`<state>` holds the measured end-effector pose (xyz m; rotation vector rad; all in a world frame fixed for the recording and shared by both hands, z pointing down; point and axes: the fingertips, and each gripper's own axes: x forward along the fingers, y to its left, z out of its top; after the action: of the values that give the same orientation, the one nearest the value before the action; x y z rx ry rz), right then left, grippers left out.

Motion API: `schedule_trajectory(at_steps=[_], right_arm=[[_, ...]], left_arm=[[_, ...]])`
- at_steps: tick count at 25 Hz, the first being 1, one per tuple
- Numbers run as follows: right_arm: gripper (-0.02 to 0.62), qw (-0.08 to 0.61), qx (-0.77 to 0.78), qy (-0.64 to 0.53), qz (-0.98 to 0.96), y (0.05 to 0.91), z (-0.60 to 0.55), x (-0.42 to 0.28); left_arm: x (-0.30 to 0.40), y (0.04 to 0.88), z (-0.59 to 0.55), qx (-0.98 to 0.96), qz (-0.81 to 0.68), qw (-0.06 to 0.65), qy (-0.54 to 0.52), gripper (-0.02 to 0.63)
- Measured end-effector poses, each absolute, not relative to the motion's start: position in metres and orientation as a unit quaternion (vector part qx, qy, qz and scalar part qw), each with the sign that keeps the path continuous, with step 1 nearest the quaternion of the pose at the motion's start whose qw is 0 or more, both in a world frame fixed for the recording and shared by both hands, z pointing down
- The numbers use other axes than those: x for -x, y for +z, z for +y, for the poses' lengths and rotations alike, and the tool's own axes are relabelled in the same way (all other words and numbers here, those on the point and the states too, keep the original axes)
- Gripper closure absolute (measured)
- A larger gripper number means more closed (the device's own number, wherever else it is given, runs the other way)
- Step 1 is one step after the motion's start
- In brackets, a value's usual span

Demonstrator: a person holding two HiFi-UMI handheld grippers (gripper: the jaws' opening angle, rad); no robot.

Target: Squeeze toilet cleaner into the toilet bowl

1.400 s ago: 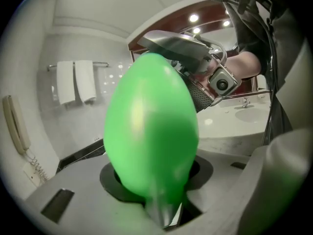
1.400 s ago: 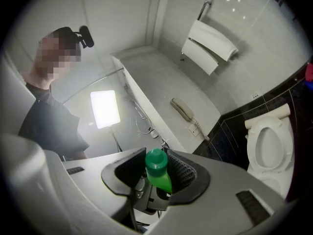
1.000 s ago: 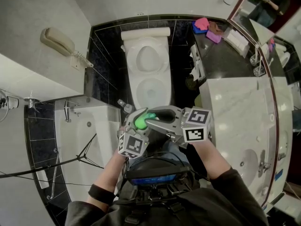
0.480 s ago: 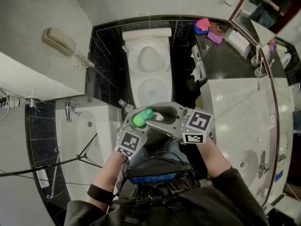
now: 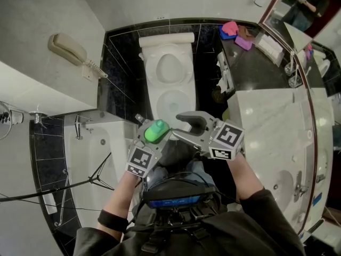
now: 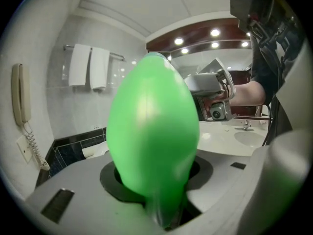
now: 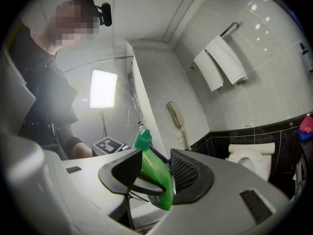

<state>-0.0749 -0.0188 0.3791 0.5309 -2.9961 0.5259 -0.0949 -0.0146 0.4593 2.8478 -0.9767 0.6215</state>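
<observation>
Head view: left tool [image 5: 151, 138] holds the green cleaner bottle [image 5: 156, 131] near the person, not yet over the toilet bowl [image 5: 171, 103]. The right tool [image 5: 184, 128] is just beside the cap.
Left gripper view: jaws clamped on the bottle.
Right gripper view: jaws half wide and just been opening, bottle in the gap, pads not on it.
Prob. cap step. Nxt: bring bottle over bowl, tip, squeeze.

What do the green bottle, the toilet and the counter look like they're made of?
Bottle: likely plastic, smooth bright green with a soft sheen.
Toilet: probably glazed ceramic, glossy white with rounded moulded edges.
Counter: looks like polished marble or a lookalike, pale with faint veining and reflections.
</observation>
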Motion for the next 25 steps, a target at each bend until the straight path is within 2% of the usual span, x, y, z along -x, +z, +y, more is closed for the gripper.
schedule_trajectory(at_steps=[6,9,11,15,20,25], right_arm=[[0.396,0.054,-0.218,0.183,-0.957,0.408,-0.033,0.054],[0.429,0.082,-0.235,0.191,-0.95,0.425,-0.036,0.043],[0.461,0.101,-0.26,0.192,-0.941,0.438,-0.042,0.033],[0.583,0.135,-0.339,0.212,-0.907,0.466,-0.056,0.007],[0.592,0.169,-0.409,0.223,-0.868,0.497,-0.061,-0.018],[0.591,0.156,-0.43,0.26,-0.851,0.518,-0.052,-0.025]], left_arm=[[0.11,0.463,-0.02,-0.918,-0.338,0.053,0.2,0.422],[0.118,0.465,-0.023,-0.913,-0.351,0.059,0.2,0.422],[0.123,0.466,-0.025,-0.909,-0.361,0.064,0.199,0.422],[0.134,0.469,-0.027,-0.901,-0.379,0.076,0.199,0.422],[0.143,0.475,-0.027,-0.893,-0.394,0.088,0.198,0.422],[0.149,0.479,-0.026,-0.89,-0.401,0.094,0.198,0.42]])
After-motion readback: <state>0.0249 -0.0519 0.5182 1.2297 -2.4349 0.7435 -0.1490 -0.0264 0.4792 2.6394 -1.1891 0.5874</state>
